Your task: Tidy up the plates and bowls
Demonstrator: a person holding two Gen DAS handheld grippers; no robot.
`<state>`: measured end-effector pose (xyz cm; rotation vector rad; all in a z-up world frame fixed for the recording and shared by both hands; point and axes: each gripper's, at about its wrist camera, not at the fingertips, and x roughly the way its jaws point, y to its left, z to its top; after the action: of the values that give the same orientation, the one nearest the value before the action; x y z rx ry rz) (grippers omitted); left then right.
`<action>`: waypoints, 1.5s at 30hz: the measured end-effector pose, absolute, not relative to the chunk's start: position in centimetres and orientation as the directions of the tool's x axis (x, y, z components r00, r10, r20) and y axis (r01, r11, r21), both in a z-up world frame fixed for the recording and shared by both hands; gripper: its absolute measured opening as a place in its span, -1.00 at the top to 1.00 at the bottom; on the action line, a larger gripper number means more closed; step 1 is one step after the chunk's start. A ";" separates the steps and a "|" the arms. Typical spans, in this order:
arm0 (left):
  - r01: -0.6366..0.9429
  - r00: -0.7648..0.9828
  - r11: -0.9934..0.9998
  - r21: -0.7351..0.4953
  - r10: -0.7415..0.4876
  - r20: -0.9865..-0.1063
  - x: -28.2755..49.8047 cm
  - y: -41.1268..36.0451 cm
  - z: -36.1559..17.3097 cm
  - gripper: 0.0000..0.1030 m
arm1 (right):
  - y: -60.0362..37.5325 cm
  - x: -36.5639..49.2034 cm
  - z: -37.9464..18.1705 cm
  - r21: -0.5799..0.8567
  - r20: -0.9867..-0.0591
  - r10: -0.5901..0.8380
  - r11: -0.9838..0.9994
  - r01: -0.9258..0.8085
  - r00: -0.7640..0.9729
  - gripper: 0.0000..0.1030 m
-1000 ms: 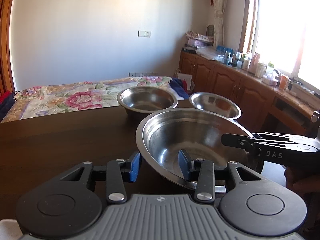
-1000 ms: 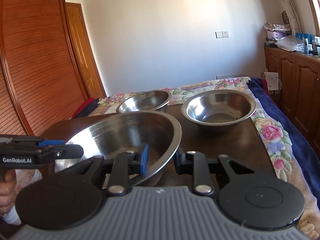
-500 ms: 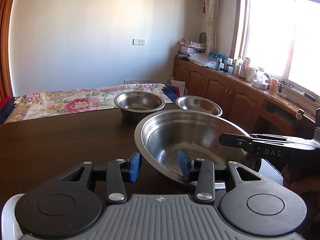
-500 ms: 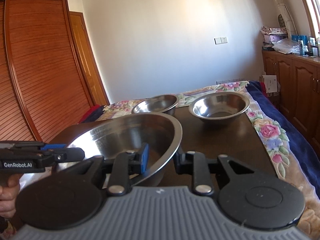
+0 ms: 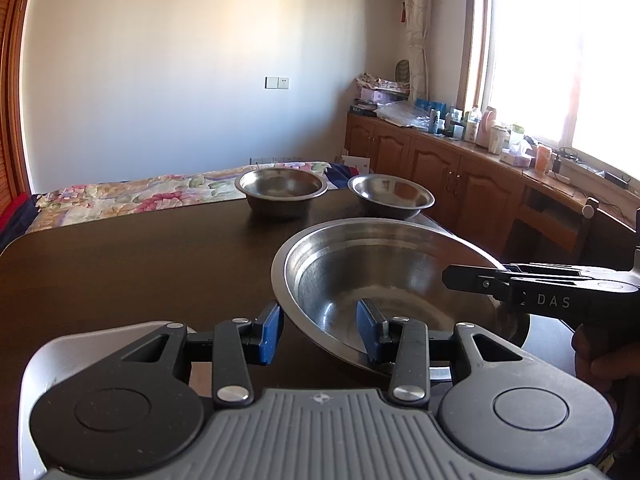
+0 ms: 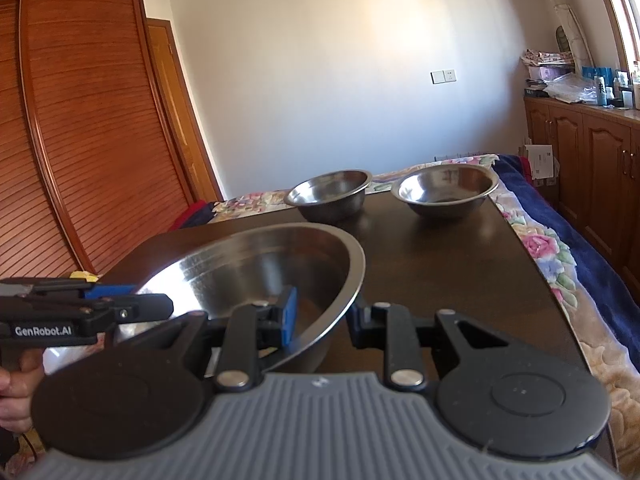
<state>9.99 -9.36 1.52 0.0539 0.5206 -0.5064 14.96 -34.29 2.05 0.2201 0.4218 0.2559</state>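
A big steel bowl (image 5: 392,280) sits tilted above the near part of the dark table (image 5: 140,264), caught between both tools. The left gripper (image 5: 320,330) is spread fairly wide, straddling the bowl's near rim — one blue pad (image 5: 368,334) inside the bowl, the other outside; whether they actually press the metal, I cannot tell. The right gripper (image 6: 320,316) does the same on the opposite side, jaws well apart, a blue pad (image 6: 289,316) inside the bowl and its black partner outside under the rim. Its grip, too, I cannot judge.

At the far end of the table stand two smaller steel bowls — the left small bowl (image 5: 281,192) and the right small bowl (image 5: 391,196) — upright, close together but apart. Beyond them lies a flowered bedspread (image 5: 132,196).
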 end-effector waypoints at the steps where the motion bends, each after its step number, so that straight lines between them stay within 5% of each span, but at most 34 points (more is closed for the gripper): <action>1: 0.474 0.749 0.877 -0.076 -0.447 -0.490 9.8 -9.3 1.5 0.16 | -34.2 14.8 2.1 0.262 -0.375 0.290 0.944 -0.199 0.881 0.46; 38: 0.478 0.731 0.876 -0.071 -0.441 -0.521 8.0 -9.0 -0.5 0.15 | -33.2 12.1 0.5 0.272 -0.403 0.294 0.943 -0.194 0.867 0.44; 45: 0.452 0.750 0.888 -0.080 -0.428 -0.504 8.3 -7.9 -0.1 -0.07 | -33.7 11.5 1.3 0.217 -0.405 0.243 0.962 -0.165 0.881 0.36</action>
<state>8.34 -7.86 -0.07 0.0477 0.5389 -0.4808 11.54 -33.72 1.34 0.1788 0.4442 0.2140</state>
